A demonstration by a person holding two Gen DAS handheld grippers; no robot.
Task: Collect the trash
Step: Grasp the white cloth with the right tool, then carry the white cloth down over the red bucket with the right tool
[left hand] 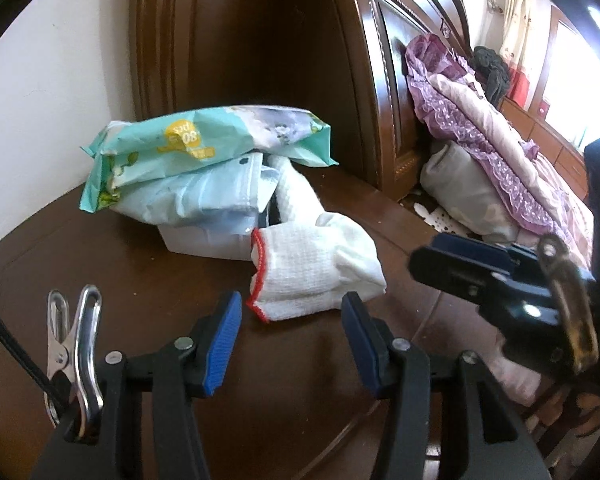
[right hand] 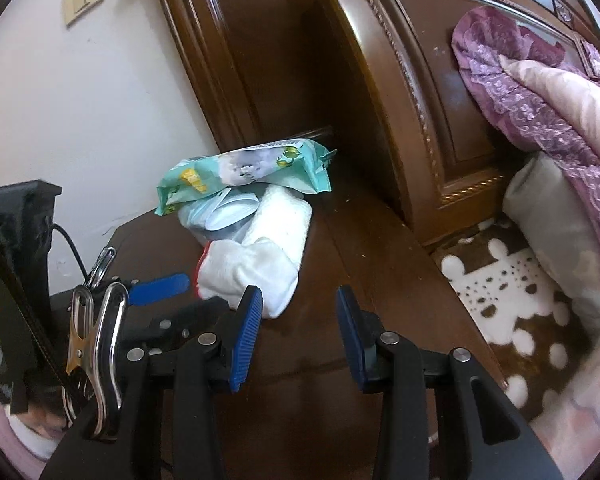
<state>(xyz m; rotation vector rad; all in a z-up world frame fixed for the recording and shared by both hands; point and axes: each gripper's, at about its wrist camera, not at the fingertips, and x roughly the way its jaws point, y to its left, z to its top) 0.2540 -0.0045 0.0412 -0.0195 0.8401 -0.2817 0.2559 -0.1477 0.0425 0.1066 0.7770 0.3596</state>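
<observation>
A pile lies at the back of the dark wooden nightstand. On top is a green wet-wipes pack, over a pale blue packet and a white box. A white knit glove with a red cuff rests at the pile's front. My left gripper is open just short of the glove, with only tabletop between its blue pads. In the right wrist view the wipes pack and the glove lie ahead and to the left. My right gripper is open and empty, with the left gripper beside it.
The carved wooden headboard rises behind and to the right of the nightstand. A purple lace quilt, a grey pillow and a brown-and-white blanket lie on the bed at right. A white wall stands at left. The right gripper shows at right.
</observation>
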